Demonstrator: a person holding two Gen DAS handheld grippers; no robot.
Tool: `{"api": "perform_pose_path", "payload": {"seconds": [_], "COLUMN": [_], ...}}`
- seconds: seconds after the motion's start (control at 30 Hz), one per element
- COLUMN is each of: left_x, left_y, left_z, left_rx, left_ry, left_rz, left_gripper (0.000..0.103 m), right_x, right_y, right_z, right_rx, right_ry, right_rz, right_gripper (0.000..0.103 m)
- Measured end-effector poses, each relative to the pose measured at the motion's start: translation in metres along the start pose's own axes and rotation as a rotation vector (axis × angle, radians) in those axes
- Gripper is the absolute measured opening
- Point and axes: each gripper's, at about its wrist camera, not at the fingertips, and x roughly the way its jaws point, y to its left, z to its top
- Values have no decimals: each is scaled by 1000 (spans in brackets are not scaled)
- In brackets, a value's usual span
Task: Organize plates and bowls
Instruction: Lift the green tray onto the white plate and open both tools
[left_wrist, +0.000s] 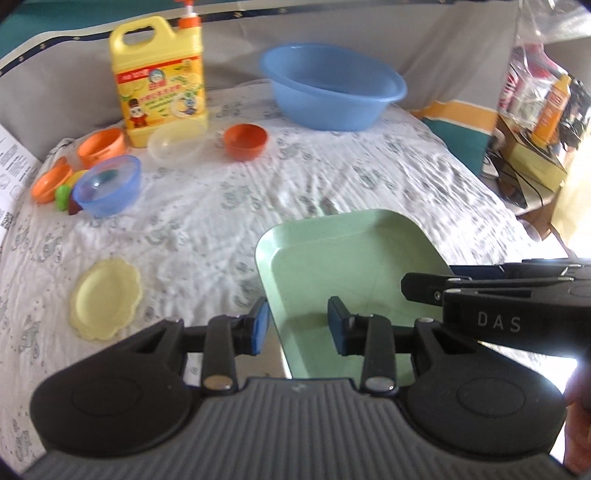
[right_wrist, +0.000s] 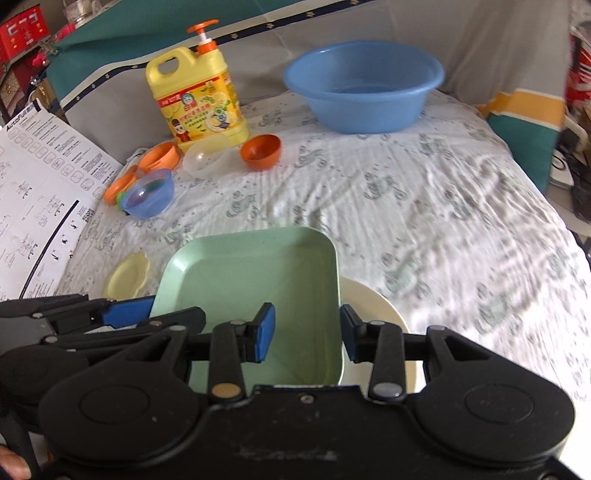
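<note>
1. Green square tray (right_wrist: 255, 280): near edge hidden behind the right tool (right_wrist: 306, 332) body.
2. White plate (right_wrist: 373, 306): mostly covered by the tray and tool.
3. Printed sheet (right_wrist: 44, 192): cut by the left edge, text too small to read.
4. Toys behind the blue translucent bowl (left_wrist: 107, 184): half hidden, unidentifiable.
5. Patterned cloth (right_wrist: 480, 229): blurred at right.

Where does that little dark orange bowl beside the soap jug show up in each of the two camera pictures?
Left wrist view: the dark orange bowl sits upper centre-left, just right of the clear plastic bowl.
Right wrist view: the dark orange bowl sits upper centre-left, again right of the clear plastic bowl.
Shared landmark: the yellow dish soap jug standing behind it.
</note>
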Motion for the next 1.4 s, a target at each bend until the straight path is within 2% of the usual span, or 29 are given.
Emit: {"api": "perform_pose_path", "payload": {"seconds": [0.43, 1.17, 1.27, 1.37, 1.4], "left_x": [13, 37, 37, 34, 33], "left_y": [-20, -22, -20, -14, -11], "left_z": [-20, -24, -23, -20, -19], "left_rx": [37, 42, 39, 20, 8], "left_ry": [62, 136, 139, 120, 113], "left_rz": [-31, -28, -19, 24, 44], "left_gripper": [35, 38, 45, 68, 80], "right_x": [-10, 9, 8, 4, 2], "right_y": [-19, -24, -24, -28, -30], "right_z": [-33, -39, -39, -37, -36], "right_rx": [23, 58, 66, 81, 91], "right_ry": [15, 62, 57, 35, 27], "right_rz": [-42, -37, -42, -62, -66], "right_gripper": [39, 41, 43, 58, 62]}}
